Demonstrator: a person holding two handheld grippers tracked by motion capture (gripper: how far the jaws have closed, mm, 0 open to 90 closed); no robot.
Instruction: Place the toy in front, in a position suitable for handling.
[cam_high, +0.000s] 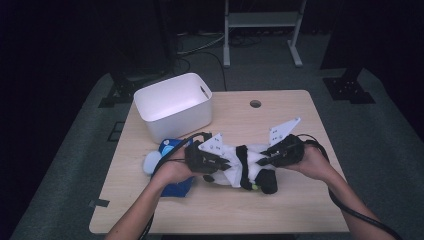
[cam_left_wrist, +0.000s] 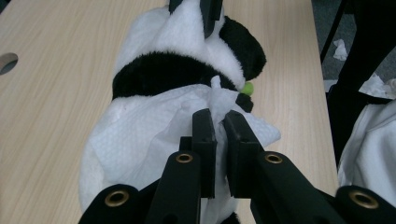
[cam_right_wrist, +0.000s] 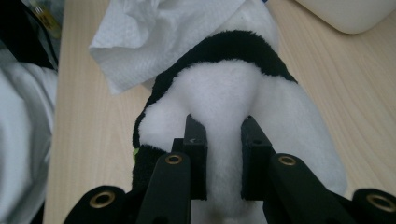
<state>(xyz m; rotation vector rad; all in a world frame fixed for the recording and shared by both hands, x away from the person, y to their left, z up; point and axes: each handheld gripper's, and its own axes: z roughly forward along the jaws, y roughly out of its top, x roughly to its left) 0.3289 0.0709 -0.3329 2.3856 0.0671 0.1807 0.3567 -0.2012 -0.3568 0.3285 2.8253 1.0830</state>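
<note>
A pale wood tabletop (cam_high: 280, 210) with rounded corners and a round hole (cam_high: 255, 104) near its far edge stands on grey carpet (cam_high: 380, 135). Beyond the far edge a white metal frame (cam_high: 262, 20) rises from the floor, with black cables (cam_high: 200, 50) trailing beside it and dark stand feet (cam_high: 350, 90) off the far right corner. The room behind is dark; light falls mainly on the tabletop.

left gripper (cam_left_wrist: 219, 123) clamped, right gripper (cam_right_wrist: 223, 133) clamped
</note>
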